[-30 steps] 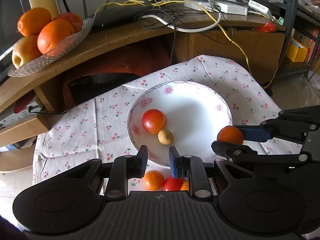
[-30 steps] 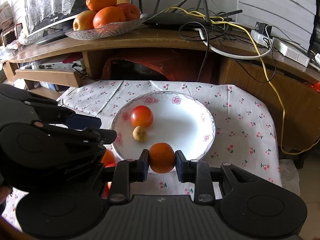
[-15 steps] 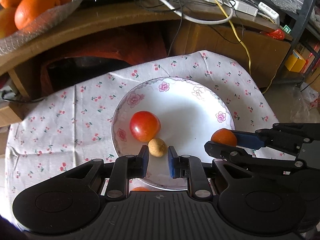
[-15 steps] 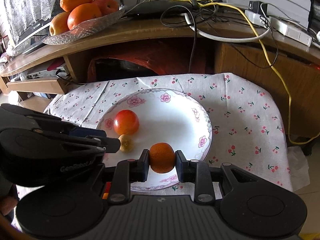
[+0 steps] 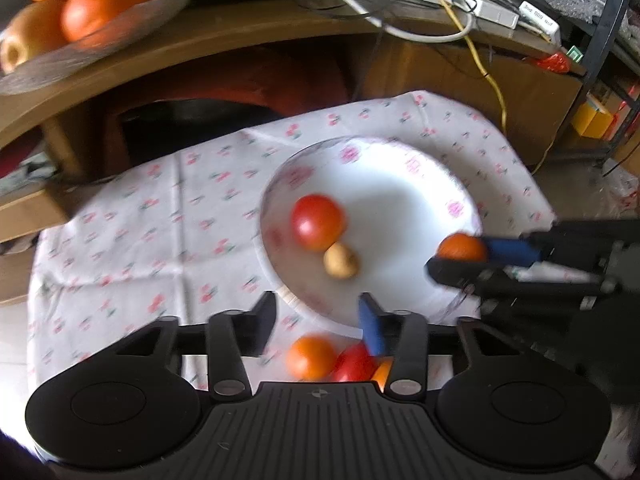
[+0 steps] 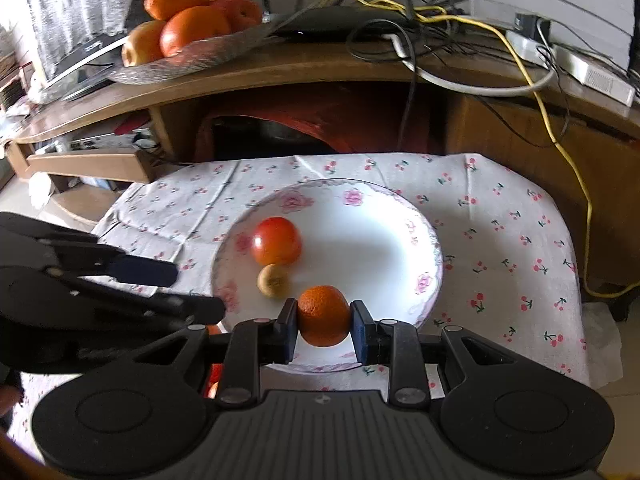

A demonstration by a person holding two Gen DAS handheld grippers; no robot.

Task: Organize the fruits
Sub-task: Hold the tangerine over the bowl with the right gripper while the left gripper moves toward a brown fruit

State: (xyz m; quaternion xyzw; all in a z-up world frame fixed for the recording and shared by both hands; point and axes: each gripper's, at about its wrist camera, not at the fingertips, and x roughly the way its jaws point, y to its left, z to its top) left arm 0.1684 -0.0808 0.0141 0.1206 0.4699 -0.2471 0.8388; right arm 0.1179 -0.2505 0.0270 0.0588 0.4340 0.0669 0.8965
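A white floral plate (image 6: 430, 248) on the cherry-print cloth holds a red tomato (image 6: 276, 240) and a small brown fruit (image 6: 273, 280). Over the plate's near rim, my right gripper (image 6: 325, 330) is shut on a small orange (image 6: 323, 315). The left wrist view shows that orange (image 5: 462, 247) over the plate's right side. My left gripper (image 5: 318, 320) is open and empty by the plate's near-left rim. Just below it on the cloth lie an orange fruit (image 5: 310, 358), a red fruit (image 5: 354, 362) and part of another orange one (image 5: 382, 370). The left wrist view is blurred.
A glass dish (image 6: 208, 54) of oranges and an apple sits on the wooden shelf (image 6: 280, 76) behind the table. Tangled cables (image 6: 460, 40), a router and a power strip lie along the shelf to the right. The cloth drops off at the table's edges.
My left gripper has opened wider and drawn back, so the loose fruits on the cloth show between its fingers again. The right gripper still holds the orange over the plate.
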